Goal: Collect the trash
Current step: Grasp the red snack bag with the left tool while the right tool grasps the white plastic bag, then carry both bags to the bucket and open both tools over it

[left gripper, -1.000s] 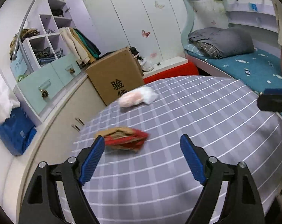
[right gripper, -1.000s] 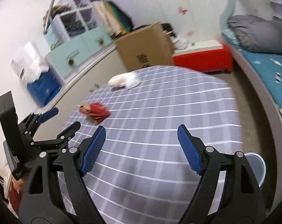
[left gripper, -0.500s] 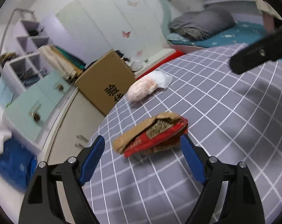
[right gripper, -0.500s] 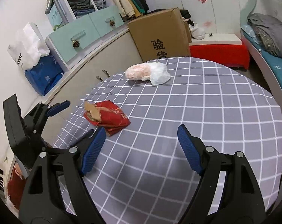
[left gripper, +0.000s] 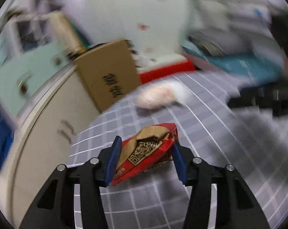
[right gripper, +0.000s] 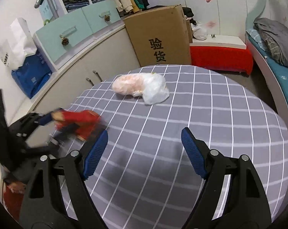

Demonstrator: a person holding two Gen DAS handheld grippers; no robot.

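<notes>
A crumpled red and brown snack wrapper [left gripper: 147, 150] sits between the blue pads of my left gripper [left gripper: 146, 156], which is shut on it just above the grey checked tablecloth [left gripper: 210, 152]. In the right wrist view the wrapper [right gripper: 79, 123] and the left gripper [right gripper: 54, 126] show blurred at the table's left edge. A clear plastic bag with pinkish contents [right gripper: 140, 87] lies at the far side of the table; it also shows in the left wrist view [left gripper: 159, 96]. My right gripper [right gripper: 144, 150] is open and empty over the table's middle.
A cardboard box [right gripper: 161, 36] stands beyond the table, next to a red bench [right gripper: 220, 59]. Cabinets with mint drawers [right gripper: 75, 30] run along the left wall, with a blue bag [right gripper: 31, 76] on top. A bed [right gripper: 281, 61] is at the right.
My left gripper has closed in on the red wrapper and gripped it; the view is blurred from motion. My right gripper has moved forward over the table and stays open.
</notes>
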